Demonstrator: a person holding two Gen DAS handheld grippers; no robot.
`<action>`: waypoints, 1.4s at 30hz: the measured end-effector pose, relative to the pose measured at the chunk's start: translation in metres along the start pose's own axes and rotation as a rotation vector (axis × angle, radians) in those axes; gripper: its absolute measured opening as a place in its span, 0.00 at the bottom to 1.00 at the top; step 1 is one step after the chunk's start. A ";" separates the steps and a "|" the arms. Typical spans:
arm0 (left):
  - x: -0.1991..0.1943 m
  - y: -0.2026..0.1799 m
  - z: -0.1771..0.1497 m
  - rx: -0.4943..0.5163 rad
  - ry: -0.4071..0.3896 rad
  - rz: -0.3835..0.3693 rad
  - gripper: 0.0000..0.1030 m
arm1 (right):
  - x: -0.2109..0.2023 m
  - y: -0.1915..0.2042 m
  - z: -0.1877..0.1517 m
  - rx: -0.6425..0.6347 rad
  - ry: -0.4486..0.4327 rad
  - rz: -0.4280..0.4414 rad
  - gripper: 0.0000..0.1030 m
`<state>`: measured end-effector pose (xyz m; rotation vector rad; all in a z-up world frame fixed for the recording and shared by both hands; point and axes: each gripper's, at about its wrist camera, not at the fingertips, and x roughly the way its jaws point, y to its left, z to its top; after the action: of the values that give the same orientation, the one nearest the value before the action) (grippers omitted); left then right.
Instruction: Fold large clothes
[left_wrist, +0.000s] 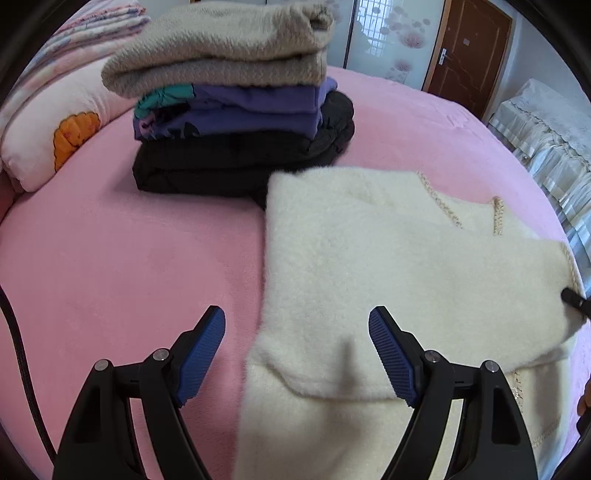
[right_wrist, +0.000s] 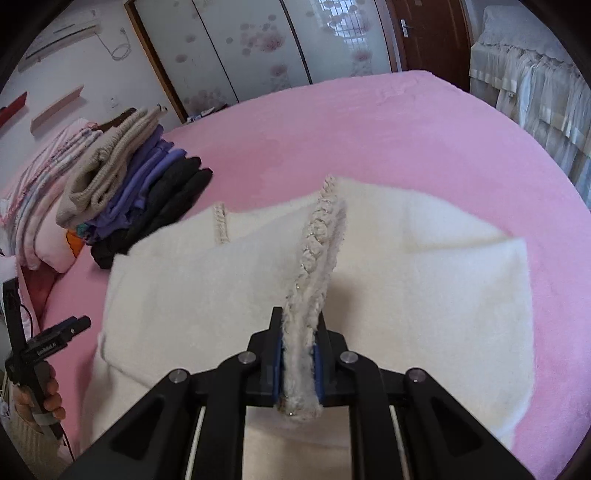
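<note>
The fluffy cream-white sweater (right_wrist: 258, 295) is lying partly folded on the near side of the pink bed (right_wrist: 424, 129). The right gripper (right_wrist: 298, 345) is pinching its braided edge, while the left gripper (left_wrist: 296, 332) is hanging wide open and holding nothing. Three folded clothes are already sitting in a stack (left_wrist: 236, 110) at the far left, so this one is still needing more folds.

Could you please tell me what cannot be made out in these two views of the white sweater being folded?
- White sweater: near end cut off by the frame bottom, both views.
- Right hand-held gripper, shut on the braided trim: in the left wrist view only a black tip shows at the right edge.
- Black garment under the folded stack: too dark to identify.
</note>
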<state>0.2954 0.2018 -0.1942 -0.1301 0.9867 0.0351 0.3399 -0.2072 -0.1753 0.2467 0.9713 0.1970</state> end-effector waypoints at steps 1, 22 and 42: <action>0.008 -0.001 0.001 -0.002 0.023 -0.002 0.77 | 0.009 -0.003 -0.004 -0.003 0.026 -0.015 0.13; 0.097 0.027 0.066 -0.091 0.134 -0.093 0.53 | 0.053 -0.086 0.029 0.299 0.124 0.172 0.21; 0.087 -0.037 0.069 0.124 0.036 0.182 0.33 | -0.001 -0.065 0.013 0.146 -0.082 -0.250 0.04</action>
<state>0.4036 0.1712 -0.2257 0.0732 1.0316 0.1383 0.3535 -0.2712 -0.1871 0.2622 0.9271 -0.1123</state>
